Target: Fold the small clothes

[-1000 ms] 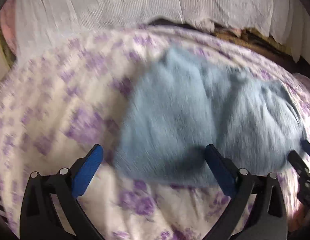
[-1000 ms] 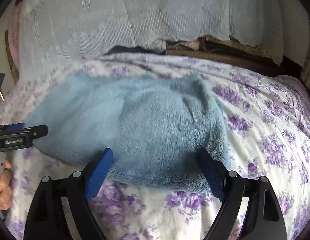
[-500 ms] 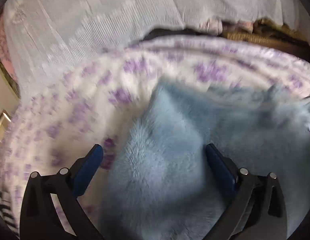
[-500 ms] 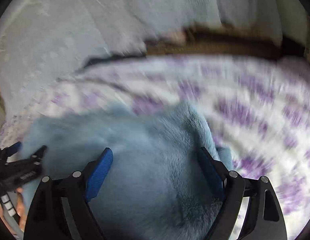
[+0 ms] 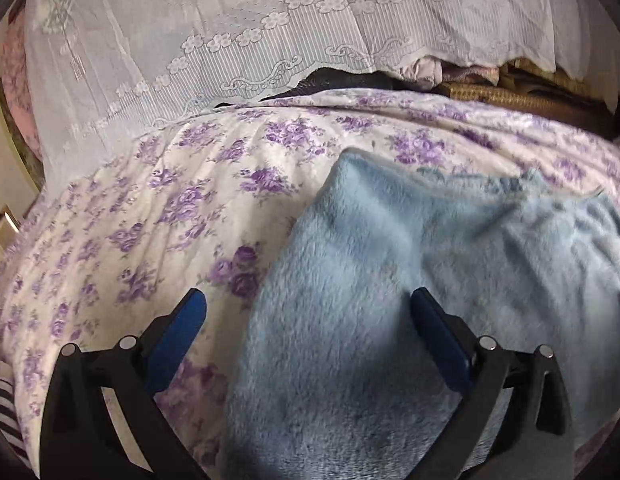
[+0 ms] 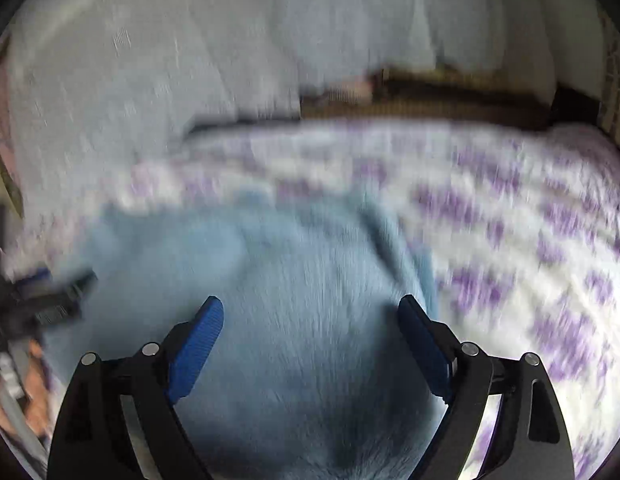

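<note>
The left gripper (image 5: 308,308) stands wide open with nothing between its blue pads, low over the near left edge of a light blue fleece garment (image 5: 390,300); its left pad sits over the floral bedspread (image 5: 158,216) and its right pad over the fleece. The right gripper (image 6: 310,320) is likewise spread wide and grasps nothing, both pads hanging over the right part of the same garment (image 6: 302,300), whose right edge falls just beyond the right pad. The right wrist view is blurred, so whether the pads touch the pile cannot be told. The garment lies rumpled on the bedspread, which is white with purple flowers and covers a bed. At the far side hangs a white lace curtain (image 5: 270,32), with a woven brown basket (image 5: 510,98) beneath its hem at the far right.
</note>
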